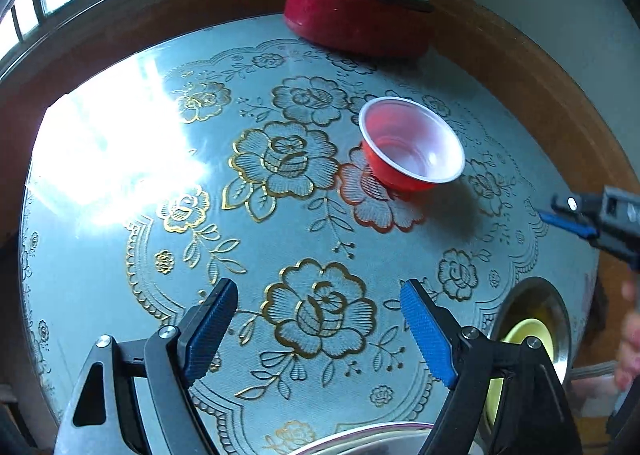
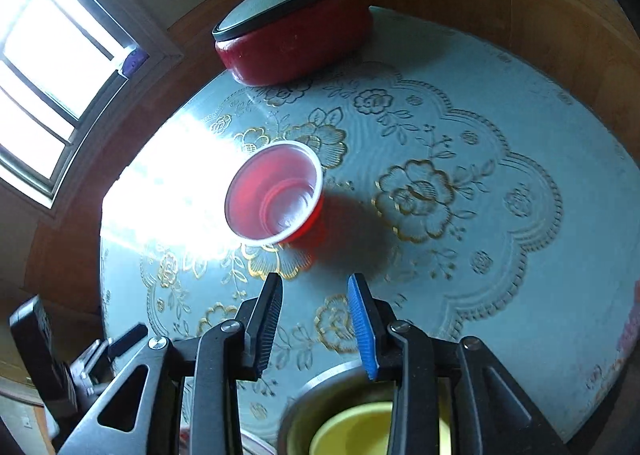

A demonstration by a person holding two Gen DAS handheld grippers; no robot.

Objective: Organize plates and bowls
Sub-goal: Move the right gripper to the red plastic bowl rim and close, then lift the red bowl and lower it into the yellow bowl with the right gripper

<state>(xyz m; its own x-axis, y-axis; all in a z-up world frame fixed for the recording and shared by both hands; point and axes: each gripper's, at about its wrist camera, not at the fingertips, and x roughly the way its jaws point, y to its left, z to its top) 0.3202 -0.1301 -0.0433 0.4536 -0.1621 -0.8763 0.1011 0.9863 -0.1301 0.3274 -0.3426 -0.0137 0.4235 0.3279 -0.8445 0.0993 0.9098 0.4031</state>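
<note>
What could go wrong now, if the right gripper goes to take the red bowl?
1. The red bowl looks thin and light, standing alone on the glossy table cover; a push may slide or tip it.
2. Window glare washes out the cover beside the bowl, so its left rim is hard to judge.
3. The right gripper hangs above the steel bowl and might bump it.

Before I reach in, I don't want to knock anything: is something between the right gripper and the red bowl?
Nothing visible. Only bare tablecloth lies between the open right gripper and the red bowl; the steel bowl sits below the fingers, nearer the camera.
</note>
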